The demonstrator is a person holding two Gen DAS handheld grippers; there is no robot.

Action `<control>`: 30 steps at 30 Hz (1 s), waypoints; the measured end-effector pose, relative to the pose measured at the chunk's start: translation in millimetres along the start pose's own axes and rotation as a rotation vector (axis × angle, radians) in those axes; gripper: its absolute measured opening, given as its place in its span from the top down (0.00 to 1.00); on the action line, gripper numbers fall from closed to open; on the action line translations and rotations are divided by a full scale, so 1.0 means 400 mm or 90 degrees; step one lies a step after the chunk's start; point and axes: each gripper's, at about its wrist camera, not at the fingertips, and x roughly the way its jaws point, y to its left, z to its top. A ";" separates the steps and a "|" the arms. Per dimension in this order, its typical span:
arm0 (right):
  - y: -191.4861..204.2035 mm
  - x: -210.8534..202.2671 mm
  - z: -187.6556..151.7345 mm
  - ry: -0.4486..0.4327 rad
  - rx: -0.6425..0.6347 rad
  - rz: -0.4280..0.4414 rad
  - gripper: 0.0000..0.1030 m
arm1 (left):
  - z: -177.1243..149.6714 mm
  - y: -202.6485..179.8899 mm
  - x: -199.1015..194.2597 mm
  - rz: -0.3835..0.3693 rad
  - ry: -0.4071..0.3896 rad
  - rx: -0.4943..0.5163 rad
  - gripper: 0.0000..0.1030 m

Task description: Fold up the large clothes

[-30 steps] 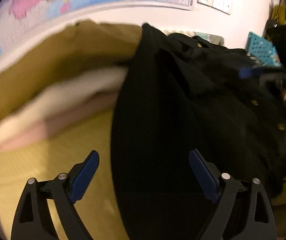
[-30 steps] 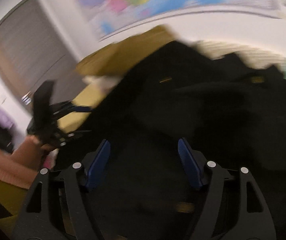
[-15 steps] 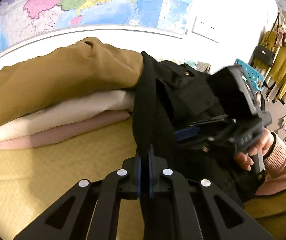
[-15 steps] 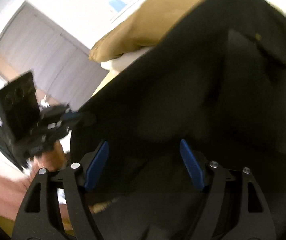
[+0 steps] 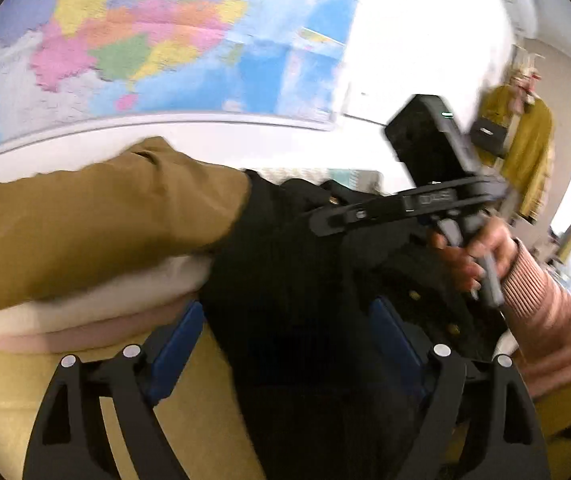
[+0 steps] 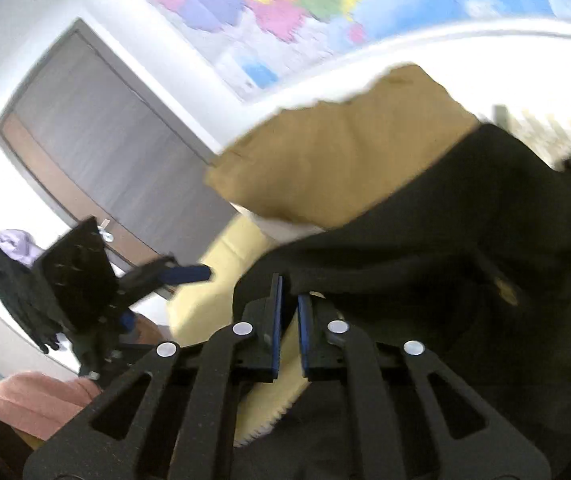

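Garment: black coat [image 5: 305,280] with brass buttons, lying on a yellow-covered surface [image 5: 205,420] that may be a bed or a tabletop; the fisheye blur leaves that open. Its long axis runs from 6 o'clock up to 12 o'clock in the left wrist view.

Neighbours: folded stack at 9 to 10 o'clock of the coat, made of a tan garment [image 5: 97,216] on top, a white layer [image 5: 97,300] and a pink layer [image 5: 65,338] below. The coat's far corner touches the tan one.

Left tool [image 5: 285,344]: jaws have just been opening and now stand spread wide. The coat's near end lies between the blue pads [image 5: 173,352], but neither pad presses on it.

Right tool [image 6: 288,312]: jaws have just been closing and now stand nearly pressed together. They seem to pinch a fold of the coat's black edge at the tips; the cloth is too dark to be sure.

Right hand [image 5: 469,256]: wears a pink ribbed sleeve [image 5: 545,320] and holds its tool at 2 o'clock in the left view, over the coat's right side.

Key relation: the right tool has the cloth edge, while the left tool is nearer the hem but free.

Judgement: the next move likely calls for the right tool to carry its edge across the coat's long axis.

Risk: the thick cloth may slip from a narrow pinch.
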 end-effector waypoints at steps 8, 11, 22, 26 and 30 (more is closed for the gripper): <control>-0.093 -0.014 -0.099 0.015 0.050 -0.062 0.65 | -0.141 0.091 0.137 0.019 0.174 -0.076 0.19; -0.049 -0.009 -0.127 0.004 0.032 -0.070 0.54 | -0.176 0.082 0.129 -0.014 0.185 -0.078 0.19; 0.031 0.082 -0.181 0.058 -0.047 -0.030 0.35 | -0.165 -0.040 0.094 -0.021 0.189 0.002 0.97; 0.011 0.073 -0.146 0.022 -0.016 0.012 0.64 | -0.095 -0.083 -0.002 -0.053 0.107 0.000 0.97; 0.000 -0.032 -0.131 -0.060 -0.003 0.024 0.65 | 0.024 -0.179 -0.086 -0.128 -0.026 0.037 0.97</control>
